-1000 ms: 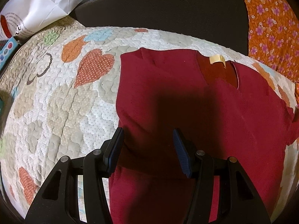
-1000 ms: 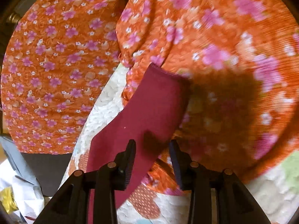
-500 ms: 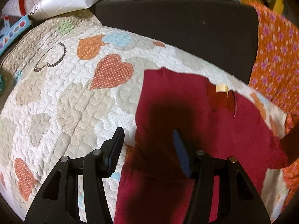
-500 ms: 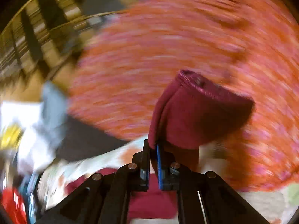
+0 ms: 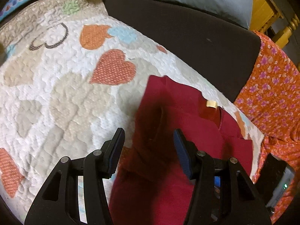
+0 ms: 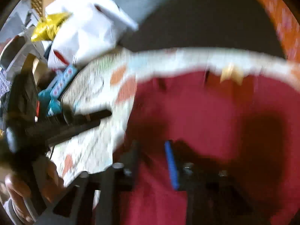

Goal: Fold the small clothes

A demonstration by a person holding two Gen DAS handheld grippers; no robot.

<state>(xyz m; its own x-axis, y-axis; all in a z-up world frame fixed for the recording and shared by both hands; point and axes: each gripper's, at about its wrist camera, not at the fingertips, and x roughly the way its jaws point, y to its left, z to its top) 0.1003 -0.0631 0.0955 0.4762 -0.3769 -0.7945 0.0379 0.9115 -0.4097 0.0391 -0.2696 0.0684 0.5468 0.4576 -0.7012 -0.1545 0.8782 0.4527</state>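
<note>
Red shirt [image 5: 196, 131] laid flat on the heart quilt [image 5: 65, 93], collar tag at 1 o'clock. Left tongs [image 5: 149, 150] held open over its left edge; right tongs [image 6: 154, 165] seen parted, empty, though blurred. Soft, light knit is judged best pinched at hem or sleeve edge.

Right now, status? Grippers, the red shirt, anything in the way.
Left gripper open, over red shirt edge. Right gripper open, blurred, above shirt. Shirt lies on heart quilt. Orange floral cloth alongside.
</note>
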